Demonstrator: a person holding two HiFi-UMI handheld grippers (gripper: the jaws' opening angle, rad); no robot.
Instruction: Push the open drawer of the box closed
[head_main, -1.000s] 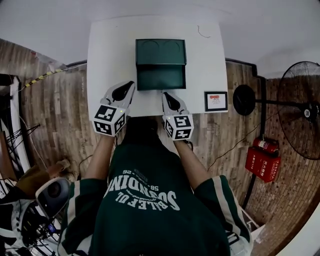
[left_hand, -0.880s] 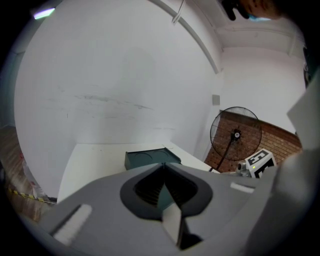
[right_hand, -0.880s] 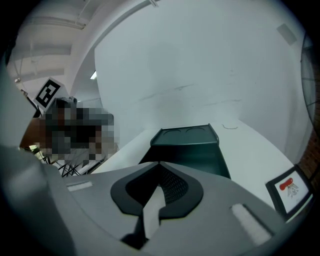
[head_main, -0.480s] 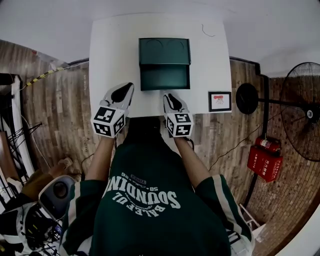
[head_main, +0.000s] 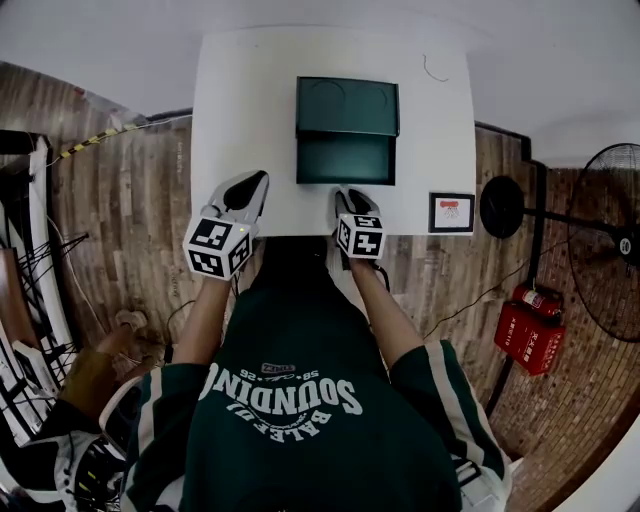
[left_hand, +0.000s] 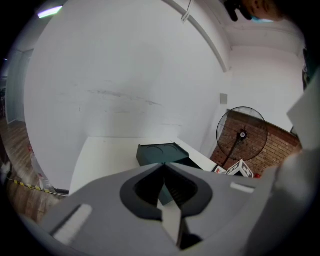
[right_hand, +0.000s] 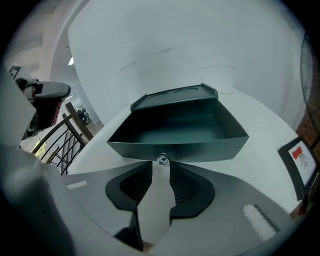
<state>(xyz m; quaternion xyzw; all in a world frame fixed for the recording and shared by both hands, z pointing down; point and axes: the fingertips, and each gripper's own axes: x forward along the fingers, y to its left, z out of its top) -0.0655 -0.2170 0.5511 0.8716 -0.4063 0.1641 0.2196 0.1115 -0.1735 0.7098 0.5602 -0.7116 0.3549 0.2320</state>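
Right gripper (head_main: 349, 191) now nearer empty open drawer (head_main: 347, 160), jaws slightly apart.

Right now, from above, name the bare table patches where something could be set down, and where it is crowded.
Widest bare patch: the table left of the box, out to its left edge. A narrower strip lies right of the box, beyond the framed card. Crowded: the near edge, with the left gripper, and the right gripper at the front of the open drawer.
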